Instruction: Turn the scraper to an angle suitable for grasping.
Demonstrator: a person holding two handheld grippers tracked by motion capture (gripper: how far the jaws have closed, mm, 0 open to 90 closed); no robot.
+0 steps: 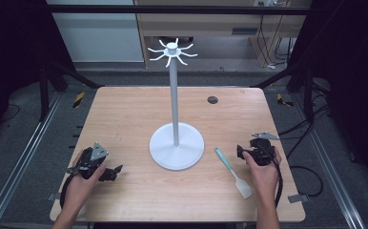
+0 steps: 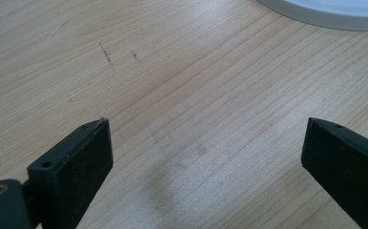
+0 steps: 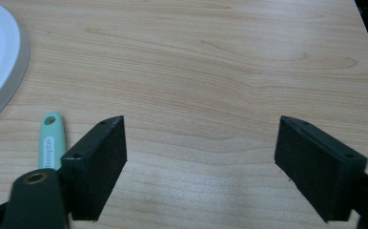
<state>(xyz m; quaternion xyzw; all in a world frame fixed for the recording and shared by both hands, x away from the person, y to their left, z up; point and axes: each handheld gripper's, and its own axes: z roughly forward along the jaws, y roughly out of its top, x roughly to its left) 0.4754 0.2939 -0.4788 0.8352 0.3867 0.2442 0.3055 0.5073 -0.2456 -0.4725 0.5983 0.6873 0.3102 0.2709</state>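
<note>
Your left hand (image 1: 84,177) comes in from the bottom edge and wraps around the left gripper (image 1: 117,170), which lies low and points toward the right. Its jaws stand wide apart with nothing between them (the left gripper view makes this plain). Your right hand (image 1: 263,174) grips the right gripper (image 1: 240,152), held upright and pointing away from you, jaws likewise spread and empty.

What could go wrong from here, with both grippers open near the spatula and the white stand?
The spatula lies flat on the table just left of the right gripper, so its jaws may scrape the wood or slip off the thin handle. The stand is tall and thin with small hooks; a bump from either gripper, also the left gripper, could rock it.
</note>
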